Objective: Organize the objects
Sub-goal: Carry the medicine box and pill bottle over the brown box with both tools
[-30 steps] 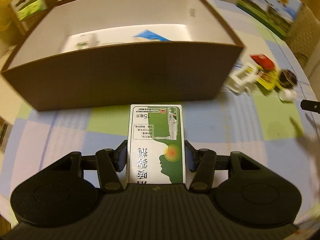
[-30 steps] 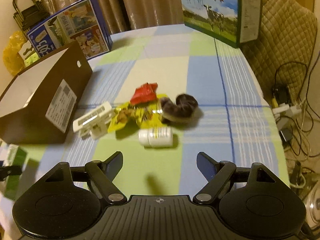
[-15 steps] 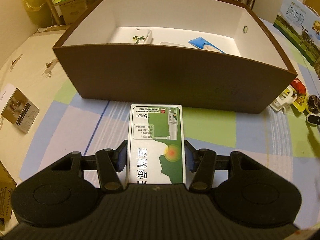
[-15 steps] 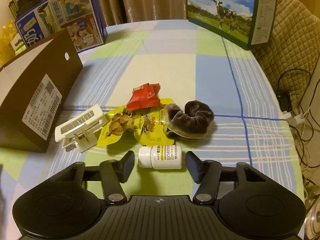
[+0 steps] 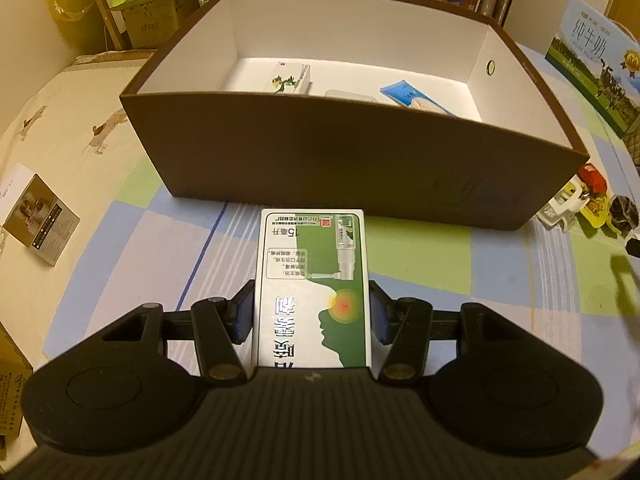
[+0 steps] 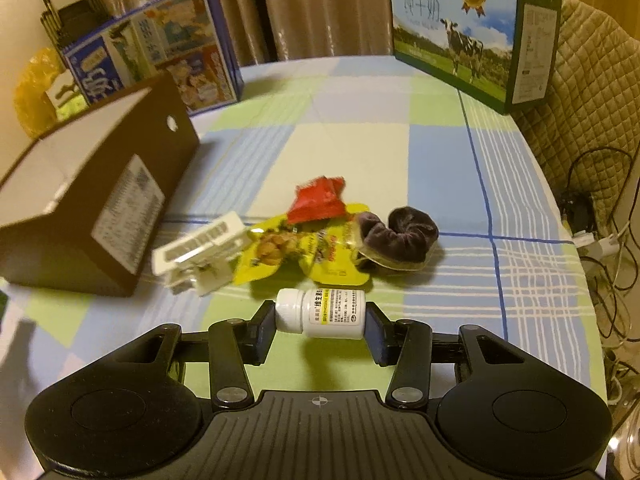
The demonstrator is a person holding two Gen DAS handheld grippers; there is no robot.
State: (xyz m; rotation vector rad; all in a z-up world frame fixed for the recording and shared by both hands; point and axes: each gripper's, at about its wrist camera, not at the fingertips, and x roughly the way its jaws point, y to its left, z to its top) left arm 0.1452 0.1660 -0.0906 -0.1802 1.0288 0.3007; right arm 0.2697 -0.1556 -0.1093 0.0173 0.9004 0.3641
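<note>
My left gripper (image 5: pixel 311 312) has its fingers pinched on a green-and-white medicine carton (image 5: pixel 313 280), one pad on each long side, and I'm holding it in front of the near wall of the brown storage box (image 5: pixel 352 152), which stands open on the checked tablecloth (image 5: pixel 420 248). Looking inside the box, I can see a small white carton (image 5: pixel 289 79) and a blue packet (image 5: pixel 408 96) on the floor. On my right gripper (image 6: pixel 320 322), the fingers are closed on a white pill bottle (image 6: pixel 321 313) lying sideways, cap against the left pad, base against the right. Just beyond the bottle sits the loose pile: a white hair clip (image 6: pixel 200 254), a yellow snack packet (image 6: pixel 300 252) with a red wrapper (image 6: pixel 318 198) lying on its far edge, and a dark velvet scrunchie (image 6: pixel 394 238) touching the packet's right end. The brown box is to the left of that pile.
</note>
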